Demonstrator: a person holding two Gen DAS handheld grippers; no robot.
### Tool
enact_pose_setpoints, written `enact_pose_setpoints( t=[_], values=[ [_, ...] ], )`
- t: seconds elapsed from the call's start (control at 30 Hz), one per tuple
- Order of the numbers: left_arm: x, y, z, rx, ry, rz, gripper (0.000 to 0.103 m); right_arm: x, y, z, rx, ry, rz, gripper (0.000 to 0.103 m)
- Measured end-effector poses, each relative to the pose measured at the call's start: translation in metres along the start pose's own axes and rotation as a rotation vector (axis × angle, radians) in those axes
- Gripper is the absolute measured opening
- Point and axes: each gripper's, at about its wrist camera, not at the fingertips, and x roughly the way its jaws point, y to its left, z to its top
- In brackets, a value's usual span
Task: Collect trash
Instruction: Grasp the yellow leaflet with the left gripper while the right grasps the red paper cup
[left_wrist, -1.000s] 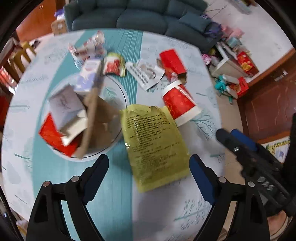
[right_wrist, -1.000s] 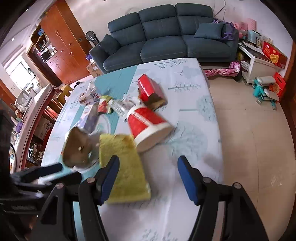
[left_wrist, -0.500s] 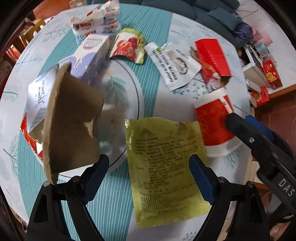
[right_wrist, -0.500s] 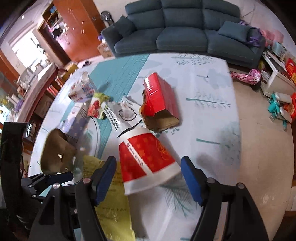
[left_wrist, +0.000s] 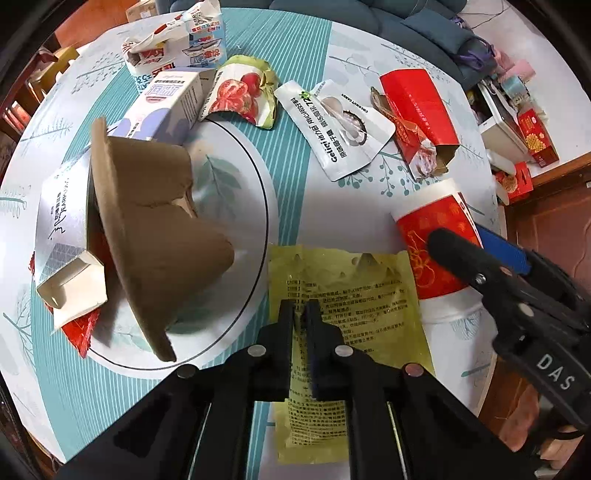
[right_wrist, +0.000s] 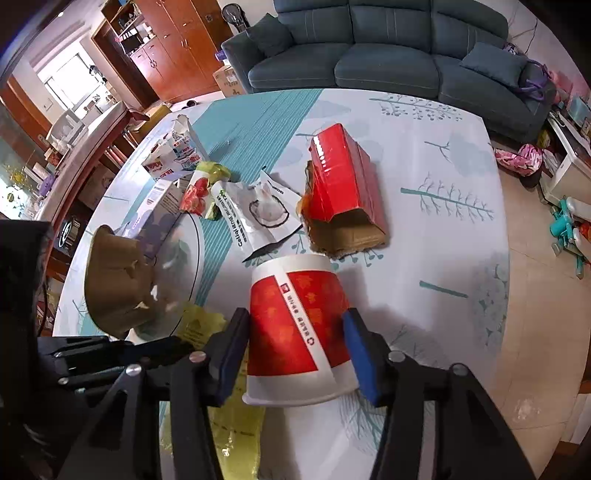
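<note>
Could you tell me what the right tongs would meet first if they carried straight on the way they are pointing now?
Most likely the red and white paper cup, which lies on its side between the closing fingers of the right tongs, and directly beneath it the table; exact depth is unclear.

The tabletop (left_wrist: 295, 147) is white with teal stripes and teal tree prints. The packet (left_wrist: 343, 295) is yellow with dark print. The paper cup (right_wrist: 295, 321) is red and white. The torn box (right_wrist: 343, 188) is red outside and brown inside.
</note>
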Motion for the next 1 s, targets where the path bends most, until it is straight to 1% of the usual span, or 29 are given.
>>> enact_pose_setpoints(
  t=[0.17,0.27,0.57,0.83,1.0],
  values=[
    [-0.016,0.007,-0.010,0.015,-0.029,-0.016,0.002,-0.009,-0.005,-0.012,0.046,-0.008,0.028,0.048],
    [-0.029,0.007,-0.015,0.032,-0.051,-0.030,0.001,-0.018,-0.008,-0.021,0.096,-0.024,0.052,0.047],
    [-0.103,0.017,-0.045,0.129,-0.191,-0.082,0.001,-0.062,-0.002,-0.051,0.221,-0.106,0.109,0.046],
    [-0.171,0.045,-0.082,0.205,-0.305,-0.132,0.001,-0.093,0.032,-0.076,0.250,-0.158,0.131,0.046],
    [-0.213,0.071,-0.109,0.261,-0.358,-0.172,0.001,-0.110,0.066,-0.100,0.269,-0.179,0.140,0.046]
  ],
)
